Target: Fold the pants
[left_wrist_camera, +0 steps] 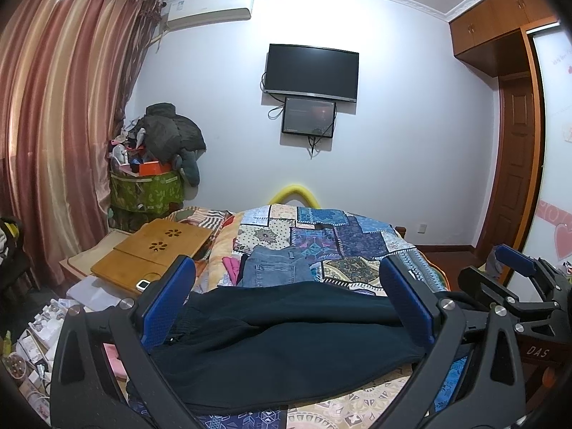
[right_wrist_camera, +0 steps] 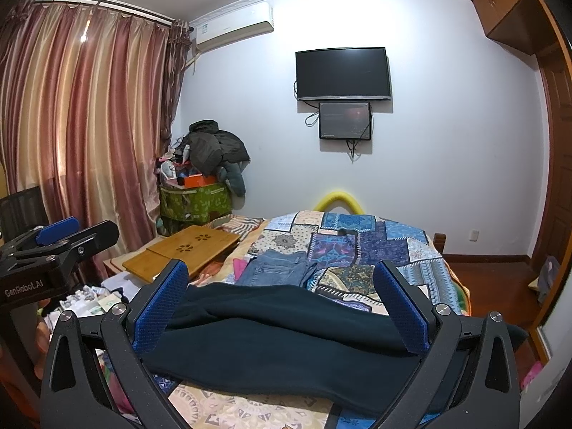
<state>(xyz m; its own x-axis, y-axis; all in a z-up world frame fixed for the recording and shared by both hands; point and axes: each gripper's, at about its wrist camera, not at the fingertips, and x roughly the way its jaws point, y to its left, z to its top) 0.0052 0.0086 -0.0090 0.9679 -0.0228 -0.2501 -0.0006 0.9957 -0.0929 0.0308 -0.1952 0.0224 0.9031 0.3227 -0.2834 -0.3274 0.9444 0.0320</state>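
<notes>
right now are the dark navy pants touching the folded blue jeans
Cannot tell: in both wrist views the dark navy pants overlap the folded blue jeans, hiding any gap.

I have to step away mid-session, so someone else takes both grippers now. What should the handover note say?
Left hand-held gripper: open, holding nothing, fingers either side of the dark pants.
Right hand-held gripper: open, holding nothing, over the same pants.
The pants lie crosswise on the patchwork quilt, bunched, apparently doubled over lengthwise. Jeans lie beyond them.
Done: probably one rough fold at most.
Left: grip, smooth and finish folding.
</notes>
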